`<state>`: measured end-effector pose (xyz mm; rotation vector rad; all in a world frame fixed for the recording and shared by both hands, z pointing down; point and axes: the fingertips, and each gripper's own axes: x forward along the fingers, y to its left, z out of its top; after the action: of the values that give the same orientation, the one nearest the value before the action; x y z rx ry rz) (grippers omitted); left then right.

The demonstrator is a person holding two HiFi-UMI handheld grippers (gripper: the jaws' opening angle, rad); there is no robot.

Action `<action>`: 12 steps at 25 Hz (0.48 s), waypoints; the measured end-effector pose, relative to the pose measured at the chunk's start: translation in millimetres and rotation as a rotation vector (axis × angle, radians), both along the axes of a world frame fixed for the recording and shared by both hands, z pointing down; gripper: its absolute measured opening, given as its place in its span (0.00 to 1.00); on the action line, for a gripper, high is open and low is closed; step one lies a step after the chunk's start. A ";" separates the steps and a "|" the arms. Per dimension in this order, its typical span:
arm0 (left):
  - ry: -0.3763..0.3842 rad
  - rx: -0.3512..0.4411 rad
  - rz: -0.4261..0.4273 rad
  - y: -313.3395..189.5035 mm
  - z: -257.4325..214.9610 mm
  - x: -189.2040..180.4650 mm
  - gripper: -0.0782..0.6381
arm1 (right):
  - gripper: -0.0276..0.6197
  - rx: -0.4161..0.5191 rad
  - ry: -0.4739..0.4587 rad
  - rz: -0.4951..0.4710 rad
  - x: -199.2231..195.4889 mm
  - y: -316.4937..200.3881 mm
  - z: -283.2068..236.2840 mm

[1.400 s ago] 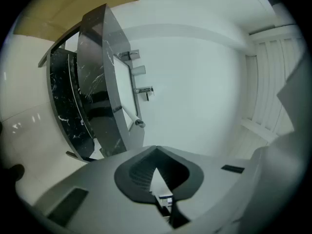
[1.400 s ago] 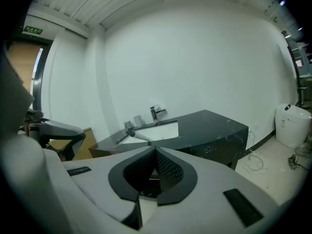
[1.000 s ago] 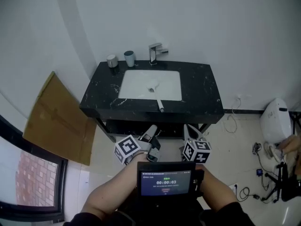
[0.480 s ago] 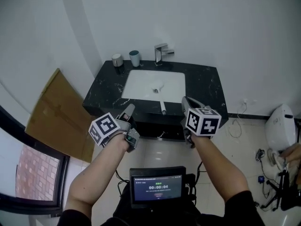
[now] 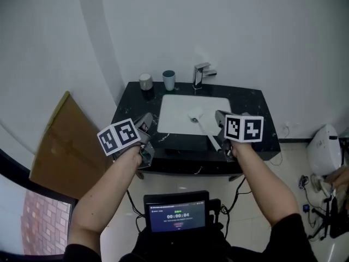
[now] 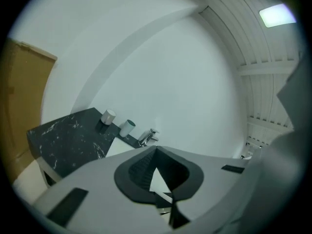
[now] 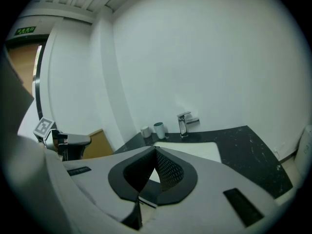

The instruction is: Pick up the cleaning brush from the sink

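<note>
The cleaning brush (image 5: 209, 131) is a white stick lying slantwise over the front rim of the white sink (image 5: 177, 119), which is set in a black marble counter (image 5: 248, 111). My right gripper (image 5: 218, 114) hangs just above and right of the brush, jaws shut and empty. My left gripper (image 5: 148, 118) is over the counter's front left part, left of the sink, also shut and empty. In the left gripper view the jaw tips (image 6: 156, 150) meet; in the right gripper view they (image 7: 156, 149) meet too. The brush is hidden in both gripper views.
A chrome faucet (image 5: 200, 75) stands behind the sink, with a grey cup (image 5: 145, 81) and a teal cup (image 5: 169, 79) to its left. Cardboard (image 5: 62, 141) leans left of the counter. A screen (image 5: 175, 212) sits below my arms. A white appliance (image 5: 323, 146) and cables lie at the right.
Both grippers have risen from beside the screen and gone forward to the counter's front edge. The left one has rolled and swung out to the left; the right one now hangs by the brush.
</note>
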<state>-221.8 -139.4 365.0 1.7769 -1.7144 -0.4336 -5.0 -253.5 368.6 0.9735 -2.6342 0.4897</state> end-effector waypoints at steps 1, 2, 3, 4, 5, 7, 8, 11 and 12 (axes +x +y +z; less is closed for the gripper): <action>-0.028 -0.001 0.016 -4.5 -6.3 -21.3 0.12 | 0.06 -0.005 0.000 0.002 -17.3 -2.7 -2.2; -0.067 -0.008 0.028 -9.3 -10.9 -42.4 0.12 | 0.06 -0.005 0.010 0.006 -32.7 -6.6 -2.6; -0.110 -0.023 0.032 -15.0 -13.0 -62.7 0.12 | 0.06 -0.007 0.025 0.015 -45.3 -12.7 -1.1; -0.152 -0.043 0.026 -21.6 -12.9 -82.0 0.12 | 0.06 -0.015 0.041 0.029 -55.0 -20.4 2.5; -0.192 -0.065 0.010 -28.4 -11.0 -99.7 0.12 | 0.06 -0.030 0.060 0.044 -62.8 -28.5 8.0; -0.266 -0.112 -0.015 -42.9 -3.9 -128.3 0.12 | 0.06 -0.066 0.114 0.055 -76.6 -43.5 23.2; -0.299 -0.136 -0.017 -51.7 0.7 -139.0 0.12 | 0.06 -0.083 0.145 0.054 -83.6 -51.9 31.4; -0.351 -0.212 0.009 -86.4 20.2 -159.8 0.12 | 0.12 -0.140 0.195 0.056 -104.4 -85.0 52.7; -0.347 -0.235 0.023 -98.8 28.6 -163.0 0.14 | 0.13 -0.155 0.198 0.058 -110.4 -96.2 58.5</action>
<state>-384.8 -238.2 393.6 1.7703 -1.8850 0.0931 -115.4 -349.7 427.0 0.9969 -2.3608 0.5708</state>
